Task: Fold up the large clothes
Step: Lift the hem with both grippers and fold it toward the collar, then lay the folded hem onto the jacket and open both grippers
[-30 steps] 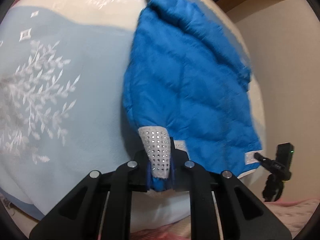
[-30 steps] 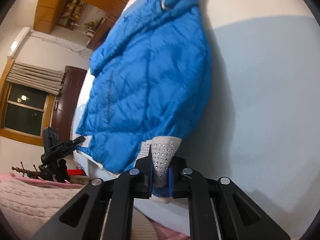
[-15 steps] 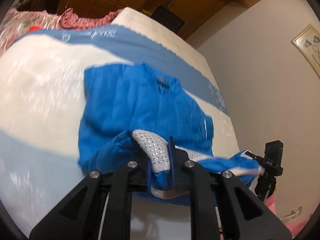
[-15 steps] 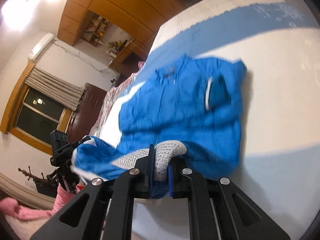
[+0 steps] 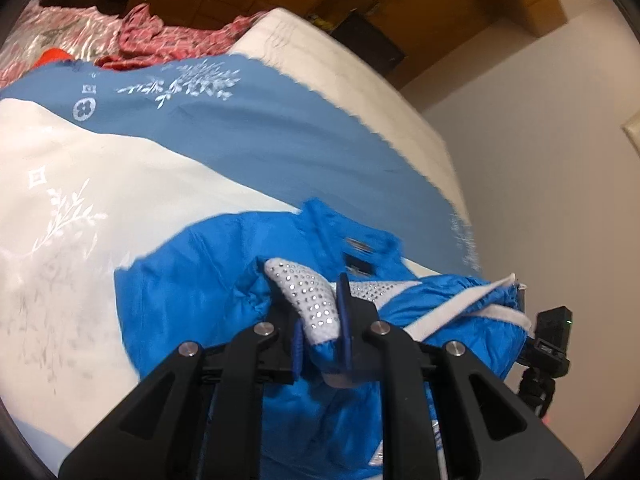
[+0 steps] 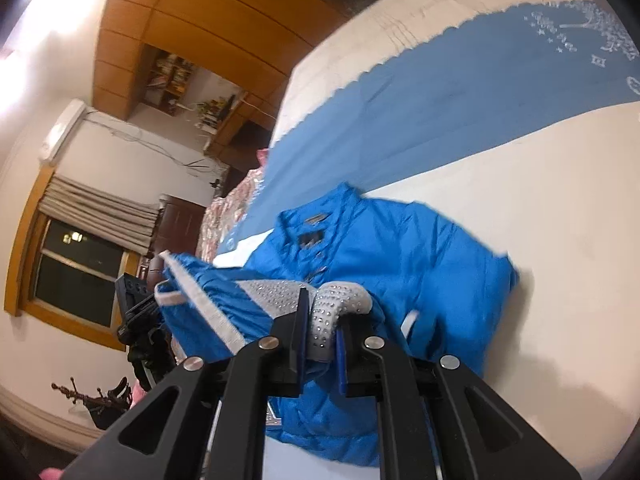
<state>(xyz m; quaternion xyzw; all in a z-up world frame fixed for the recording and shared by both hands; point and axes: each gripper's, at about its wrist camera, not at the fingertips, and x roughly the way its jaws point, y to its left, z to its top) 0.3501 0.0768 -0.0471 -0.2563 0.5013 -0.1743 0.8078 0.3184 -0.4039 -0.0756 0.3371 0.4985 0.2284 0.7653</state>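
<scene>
A bright blue padded jacket [image 5: 192,280] lies on the bed, collar at the far end; it also shows in the right wrist view [image 6: 420,264]. Its hem has a grey studded band [image 5: 312,296]. My left gripper [image 5: 320,320] is shut on that band at one hem corner. My right gripper [image 6: 320,328] is shut on the studded band [image 6: 340,304] at the other corner. Both hold the hem lifted over the jacket's body, with the band stretched between them. The other gripper shows at each view's edge [image 5: 548,340] [image 6: 136,304].
The bed has a cream and blue sheet [image 5: 120,184] with white leaf prints. Pink and red bedding [image 5: 132,36] is piled at the far end. A wall [image 5: 540,160] runs along one side. A window [image 6: 76,260] and wooden cabinets [image 6: 200,8] stand beyond.
Both grippers have raised the hem and carried it forward toward the collar. The jacket, flat and stretched out a second ago, is now doubled over itself.
</scene>
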